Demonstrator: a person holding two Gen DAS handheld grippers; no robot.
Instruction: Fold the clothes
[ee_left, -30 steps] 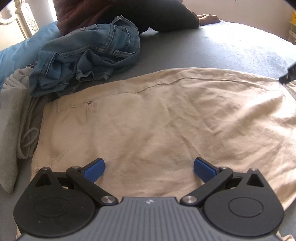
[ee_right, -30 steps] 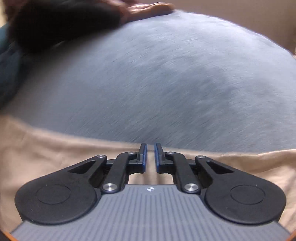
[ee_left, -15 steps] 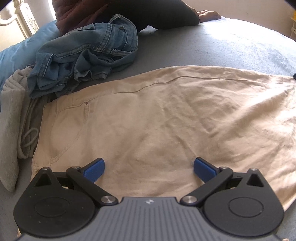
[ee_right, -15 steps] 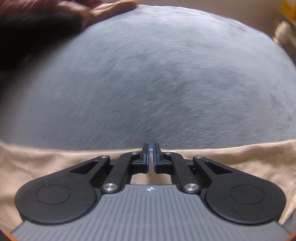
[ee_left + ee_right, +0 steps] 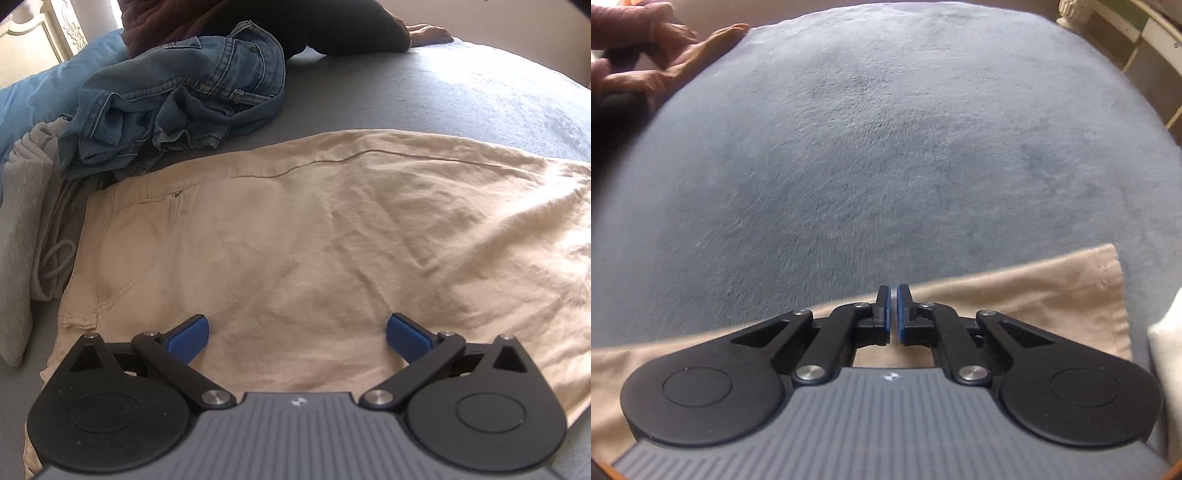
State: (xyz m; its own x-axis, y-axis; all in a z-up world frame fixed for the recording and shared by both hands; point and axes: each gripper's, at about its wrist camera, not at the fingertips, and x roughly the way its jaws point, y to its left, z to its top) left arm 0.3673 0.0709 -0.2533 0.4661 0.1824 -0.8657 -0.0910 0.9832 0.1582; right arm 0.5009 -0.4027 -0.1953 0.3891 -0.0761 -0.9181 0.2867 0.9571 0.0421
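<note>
Daylit, fisheye-warped, right view blurred

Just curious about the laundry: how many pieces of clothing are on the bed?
3: beige trousers spread flat in front, crumpled blue jeans behind them at left, a grey garment at far left. More may hide under the jeans.

Beige trousers (image 5: 314, 240): 1 | denim jeans (image 5: 177, 103): 1 | grey sweatshirt (image 5: 26, 206): 1 | blue pillow (image 5: 40, 96): 1 | grippers: 2
</note>
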